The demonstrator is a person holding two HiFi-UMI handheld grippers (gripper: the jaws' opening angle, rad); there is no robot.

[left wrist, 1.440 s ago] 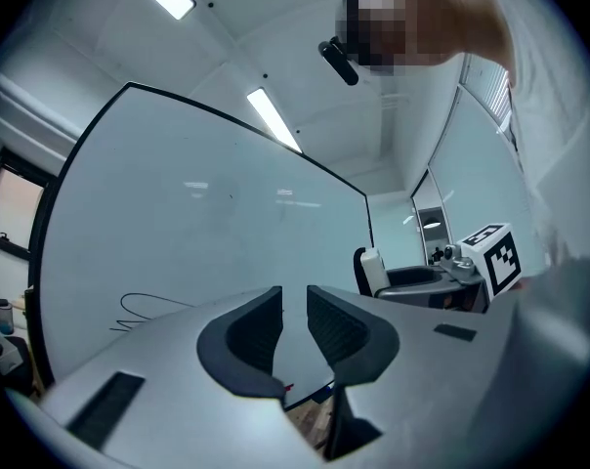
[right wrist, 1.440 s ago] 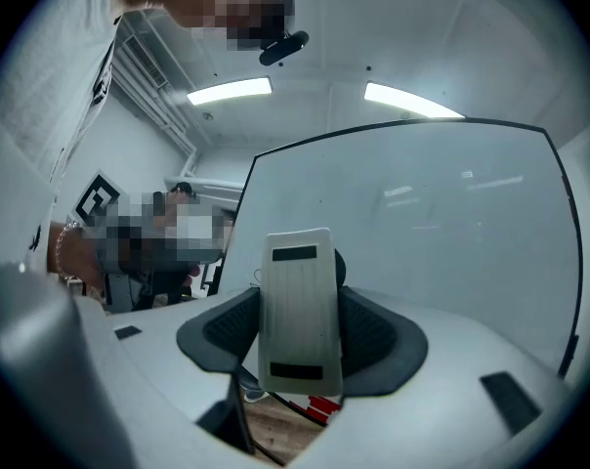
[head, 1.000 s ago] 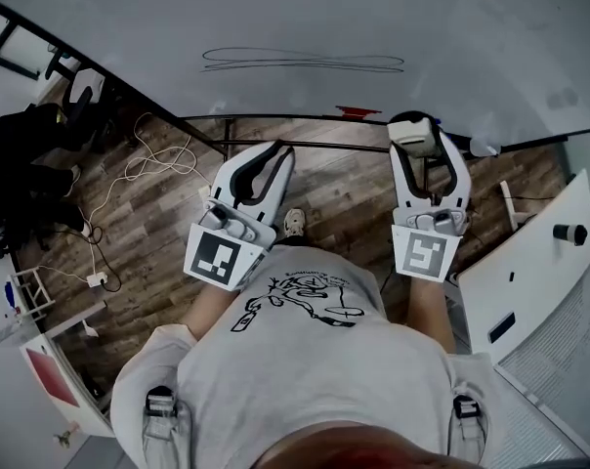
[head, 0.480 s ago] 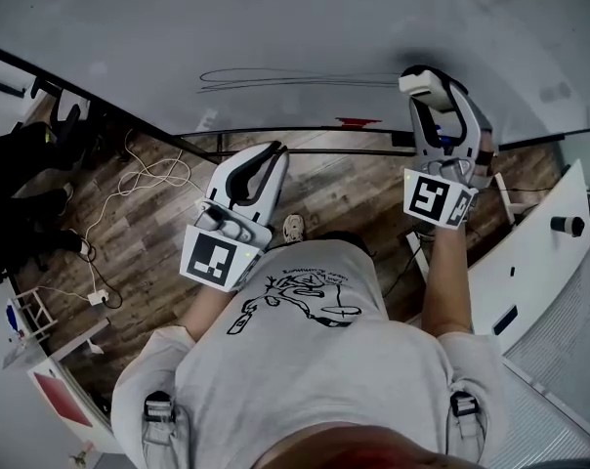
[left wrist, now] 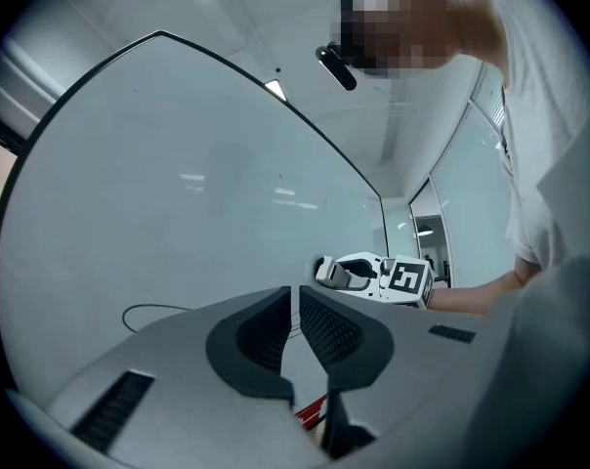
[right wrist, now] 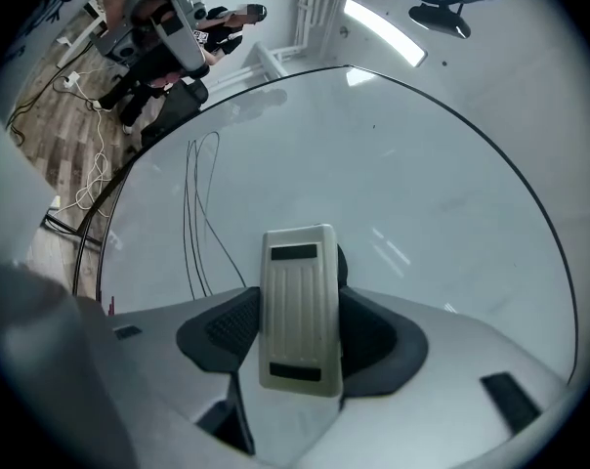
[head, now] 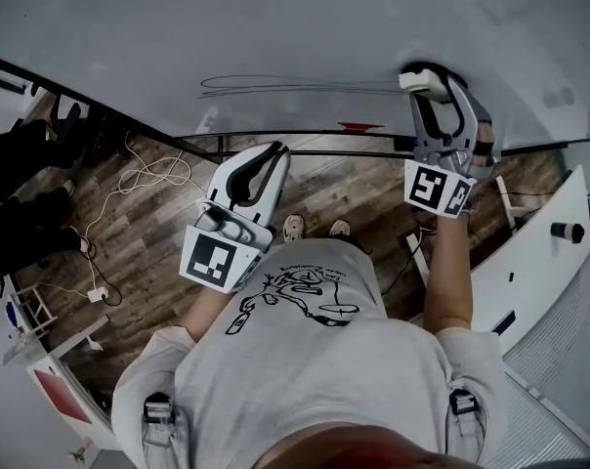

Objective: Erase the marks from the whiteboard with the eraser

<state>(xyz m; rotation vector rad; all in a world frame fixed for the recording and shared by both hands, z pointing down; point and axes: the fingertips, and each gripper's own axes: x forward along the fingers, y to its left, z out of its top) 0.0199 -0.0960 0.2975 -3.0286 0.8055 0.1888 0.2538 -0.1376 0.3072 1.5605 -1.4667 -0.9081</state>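
Observation:
The whiteboard fills the top of the head view and carries thin, long, looping black marks. My right gripper is shut on a white ribbed eraser, which is up against the board at the marks' right end. In the right gripper view the eraser stands between the jaws, with the marks just to its left. My left gripper hangs lower, below the board's bottom rail, shut with nothing in it. The left gripper view shows its jaws nearly touching and the marks beyond.
A small red object lies on the board's bottom rail. White cables trail over the wooden floor, with black bags at the left. A white cabinet stands at the right. My shoes are just under the board.
My right gripper has lifted the eraser from rail height up onto the board at the marks' right end. The left gripper has barely moved.

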